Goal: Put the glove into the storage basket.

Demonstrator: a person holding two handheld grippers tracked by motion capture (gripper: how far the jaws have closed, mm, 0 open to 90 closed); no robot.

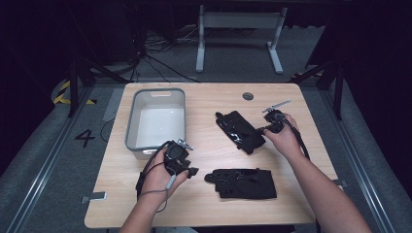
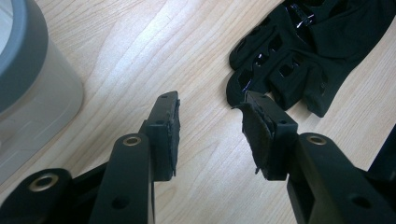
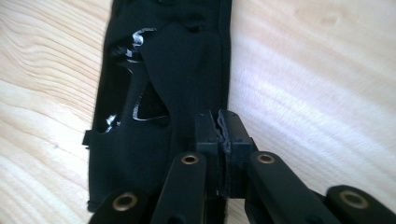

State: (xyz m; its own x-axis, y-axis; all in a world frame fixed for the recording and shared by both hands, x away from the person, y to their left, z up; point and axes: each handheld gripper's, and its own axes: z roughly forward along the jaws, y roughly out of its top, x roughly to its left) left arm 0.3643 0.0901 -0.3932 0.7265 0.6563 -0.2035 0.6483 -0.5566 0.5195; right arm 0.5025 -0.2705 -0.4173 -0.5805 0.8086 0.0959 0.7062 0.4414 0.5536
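Note:
Two black gloves lie on the wooden table (image 1: 214,99). The far glove (image 1: 239,129) lies at an angle right of centre. My right gripper (image 1: 263,130) is shut on its near edge; in the right gripper view the jaws (image 3: 219,122) pinch the glove's hem, and the rest of the glove (image 3: 177,70) stretches away ahead. The near glove (image 1: 245,183) lies flat by the front edge. My left gripper (image 1: 192,170) hovers just left of it, open and holding nothing. In the left gripper view, the gripper (image 2: 212,106) points at bare wood, with the glove's fingers (image 2: 289,60) ahead on the right.
A grey plastic bin (image 1: 156,92) stands at the table's back left, its wall (image 2: 32,107) close beside my left gripper. A round cable hole (image 1: 248,96) sits near the back edge. Cables and a white desk frame (image 1: 238,22) lie on the floor beyond.

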